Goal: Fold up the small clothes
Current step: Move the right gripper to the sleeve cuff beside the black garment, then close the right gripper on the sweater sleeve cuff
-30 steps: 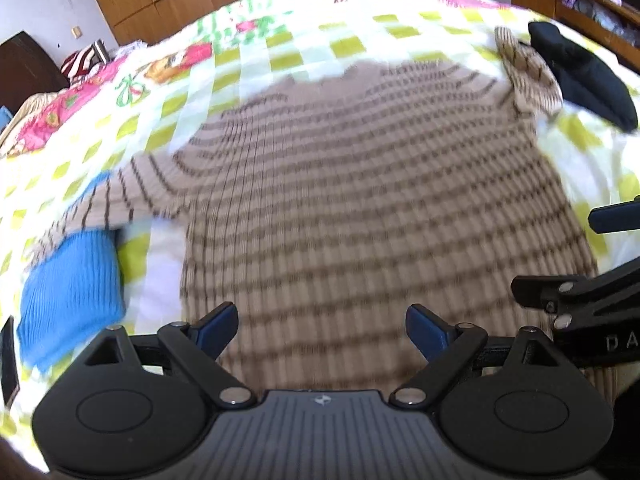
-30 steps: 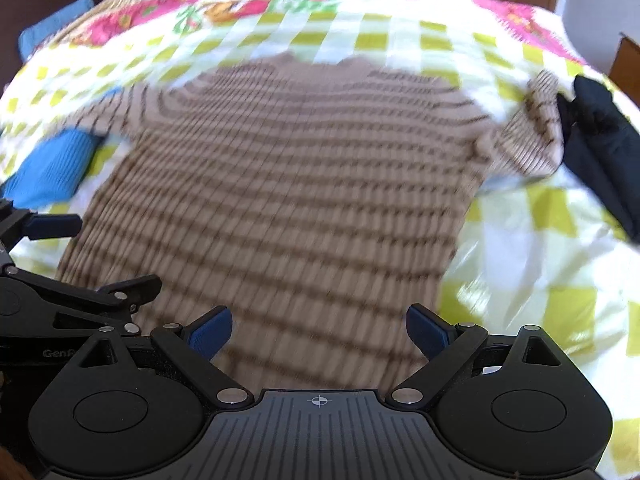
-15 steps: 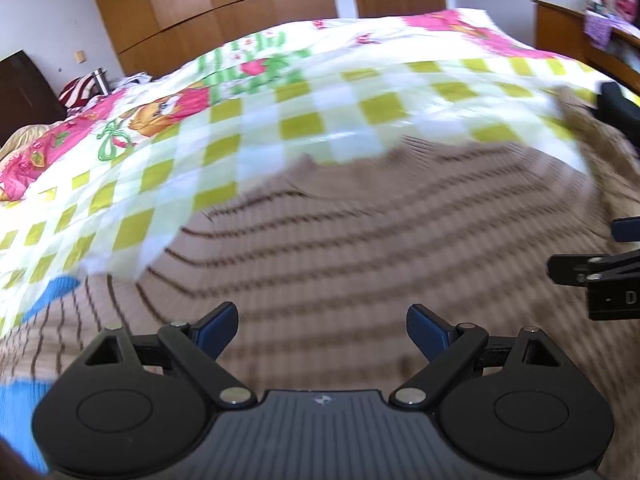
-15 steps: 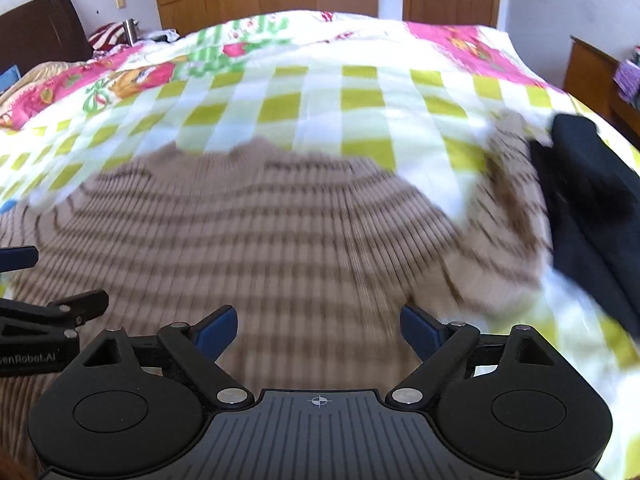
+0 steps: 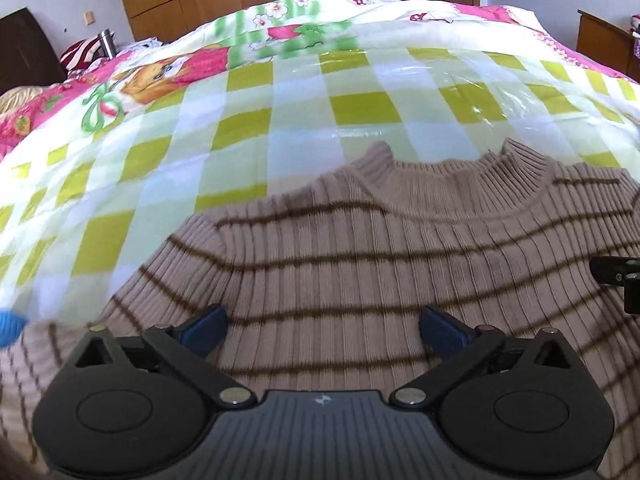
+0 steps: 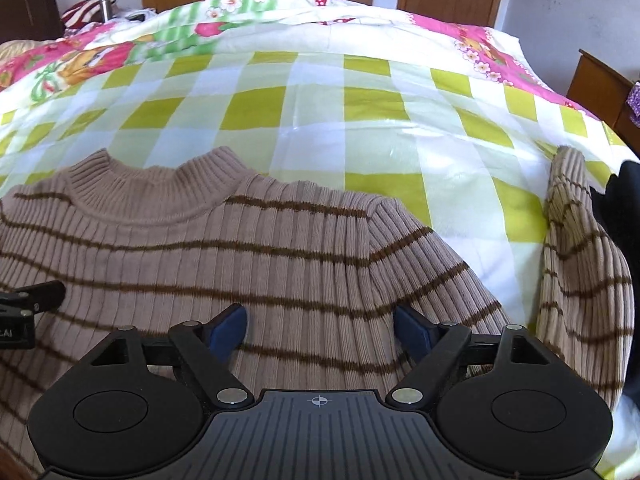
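A tan ribbed sweater with brown stripes [image 5: 384, 264] lies flat on the bed, collar away from me; it also shows in the right wrist view [image 6: 224, 256]. My left gripper [image 5: 323, 330] is open and empty, low over the sweater's left shoulder area. My right gripper [image 6: 320, 332] is open and empty over the right shoulder. The right sleeve [image 6: 580, 264] bends up beside the body. Each gripper's tip shows at the edge of the other's view.
The bed has a green and white checked cover [image 5: 360, 104] with a pink floral quilt [image 6: 480, 40] beyond. A dark garment [image 6: 624, 216] lies at the right. A blue cloth [image 5: 10, 326] peeks at the left. Wooden wardrobes stand behind.
Both grippers have moved forward from the sweater's hem to its shoulders and lowered close to the fabric. Both stayed open and empty.
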`<state>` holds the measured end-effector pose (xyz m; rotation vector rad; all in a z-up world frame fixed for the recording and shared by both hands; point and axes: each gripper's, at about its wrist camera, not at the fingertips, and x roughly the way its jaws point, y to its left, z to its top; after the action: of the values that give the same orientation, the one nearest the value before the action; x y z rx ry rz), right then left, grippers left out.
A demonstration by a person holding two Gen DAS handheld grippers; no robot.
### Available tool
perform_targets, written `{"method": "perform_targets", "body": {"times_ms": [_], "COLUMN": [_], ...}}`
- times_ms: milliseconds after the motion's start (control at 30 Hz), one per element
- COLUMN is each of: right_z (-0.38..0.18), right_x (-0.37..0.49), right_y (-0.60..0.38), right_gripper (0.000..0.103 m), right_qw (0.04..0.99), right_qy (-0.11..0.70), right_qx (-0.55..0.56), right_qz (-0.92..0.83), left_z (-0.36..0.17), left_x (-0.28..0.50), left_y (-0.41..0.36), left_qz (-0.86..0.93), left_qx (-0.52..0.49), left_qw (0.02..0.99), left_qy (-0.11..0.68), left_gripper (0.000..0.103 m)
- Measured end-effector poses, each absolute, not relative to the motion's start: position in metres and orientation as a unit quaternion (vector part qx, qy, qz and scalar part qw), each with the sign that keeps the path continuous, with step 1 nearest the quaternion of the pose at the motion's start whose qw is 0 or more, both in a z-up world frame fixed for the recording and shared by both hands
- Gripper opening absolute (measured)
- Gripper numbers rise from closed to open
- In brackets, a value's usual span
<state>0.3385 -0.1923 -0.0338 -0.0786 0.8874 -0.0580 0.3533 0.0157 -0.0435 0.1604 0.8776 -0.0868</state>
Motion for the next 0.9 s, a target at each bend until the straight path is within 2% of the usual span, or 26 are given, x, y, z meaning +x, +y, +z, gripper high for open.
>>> {"method": "perform_targets", "body": {"times_ms": [200,233,267,433,700,900], "right_z": [-0.033,-0.03,-0.024,0.017,0.008,0.001], "right_x": [0.37,0.369,0.364,0.299,0.237,0.216], "right_y": [-0.187,-0.188,-0.19,-0.236,-0.358,-0.385], "right_gripper": [0.083,0.08,0.076,0.077,0.076,0.079], "right_qw": [0.902,0.902,0.903,0.927,0.915,0.916], "right_qy": [0.427,0.429,0.426,0.368,0.354,0.329], "right_qx": [-0.033,-0.028,-0.019,0.042,0.15,0.207], "right_qz": [-0.048,-0.05,-0.048,-0.059,-0.121,-0.096], "left_z": [-0.038,-0.035,-0.031,-0.01,-0.011,-0.013], "left_x": [0.379,0.376,0.37,0.326,0.286,0.275], "left_y": [0.014,0.014,0.014,0.003,-0.068,-0.131], "left_qz": [-0.036,-0.034,-0.033,-0.063,-0.133,-0.175], "left_qx": [0.074,0.071,0.067,0.048,0.055,0.085], "left_qw": [0.903,0.903,0.905,0.913,0.902,0.894], "left_qy": [0.422,0.422,0.418,0.4,0.407,0.403], "left_gripper": [0.103,0.103,0.103,0.103,0.103,0.103]}}
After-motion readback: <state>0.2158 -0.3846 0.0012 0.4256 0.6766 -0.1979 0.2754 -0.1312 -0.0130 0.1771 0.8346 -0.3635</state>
